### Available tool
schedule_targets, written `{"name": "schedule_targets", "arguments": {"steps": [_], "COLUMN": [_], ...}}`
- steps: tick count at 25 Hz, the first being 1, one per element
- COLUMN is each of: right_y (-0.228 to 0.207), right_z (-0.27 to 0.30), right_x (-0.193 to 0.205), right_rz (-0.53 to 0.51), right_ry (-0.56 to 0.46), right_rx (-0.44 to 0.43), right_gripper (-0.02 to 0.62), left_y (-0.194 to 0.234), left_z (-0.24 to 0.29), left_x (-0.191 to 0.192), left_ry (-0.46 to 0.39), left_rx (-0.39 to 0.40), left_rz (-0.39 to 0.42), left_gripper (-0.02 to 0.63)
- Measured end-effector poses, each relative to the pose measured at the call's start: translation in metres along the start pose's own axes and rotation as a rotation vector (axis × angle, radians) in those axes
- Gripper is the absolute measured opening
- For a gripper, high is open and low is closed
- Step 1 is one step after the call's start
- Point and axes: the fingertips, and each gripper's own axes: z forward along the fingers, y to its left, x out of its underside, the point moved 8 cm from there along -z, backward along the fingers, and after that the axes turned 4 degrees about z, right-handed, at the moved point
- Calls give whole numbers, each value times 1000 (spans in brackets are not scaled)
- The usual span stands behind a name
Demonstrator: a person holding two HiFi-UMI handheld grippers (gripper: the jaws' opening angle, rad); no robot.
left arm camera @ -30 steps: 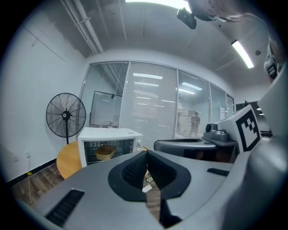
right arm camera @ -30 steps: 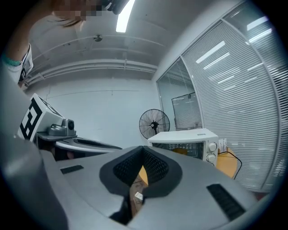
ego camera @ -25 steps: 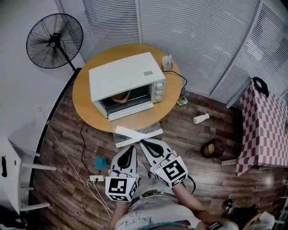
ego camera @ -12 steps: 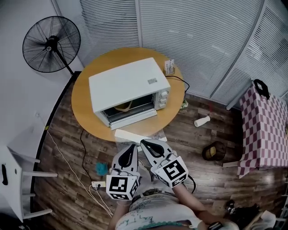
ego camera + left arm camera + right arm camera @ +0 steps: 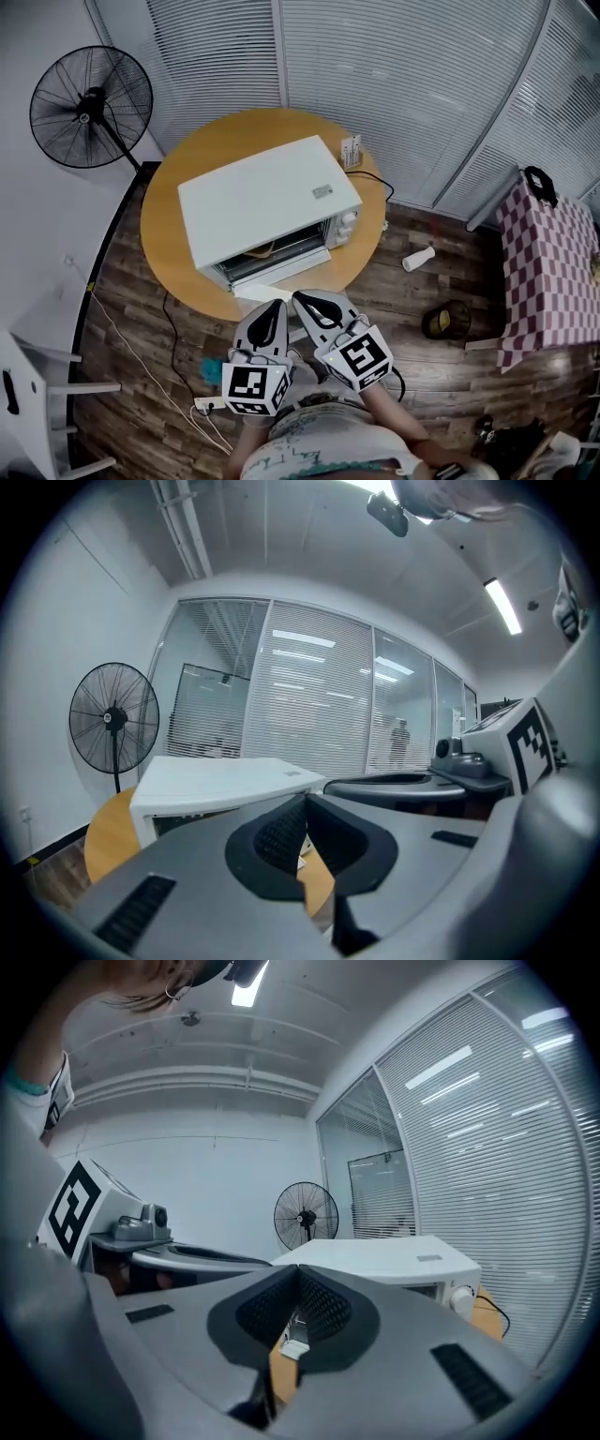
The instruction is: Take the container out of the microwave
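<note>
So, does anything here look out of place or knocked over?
Yes. A white bottle lies on its side on the wooden floor, right of the round table, as if dropped. A power strip with loose cords also trails across the floor.

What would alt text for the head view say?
Seen from above, a white microwave with its door open sits on a round wooden table, a brownish container just visible inside. The left hand-held gripper and right hand-held gripper, both shut, point toward it.

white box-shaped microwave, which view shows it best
Head view: the white box-shaped microwave shows whole from above, door open. The left gripper view catches only its top and dark front; the right gripper view, its top and knob side.
</note>
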Motion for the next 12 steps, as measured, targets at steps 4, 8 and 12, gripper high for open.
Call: {"name": "schedule_targets", "arguments": {"steps": [4, 8, 12], "right_y": [-7, -12, -15], "right_z": [18, 30, 37], "right_x": [1, 1, 2], "right_rz": [1, 1, 15], "right_ry": [6, 13, 10], "right_rx": [19, 45, 71], "right_gripper": [-8, -8, -8], "left_y": [17, 33, 42], "left_z": [14, 25, 33], "left_x": [1, 2, 2], "left_ry": [5, 13, 7], "left_rx": [21, 38, 69], "left_rz": [-4, -3, 3], "left_gripper": [14, 14, 14]}}
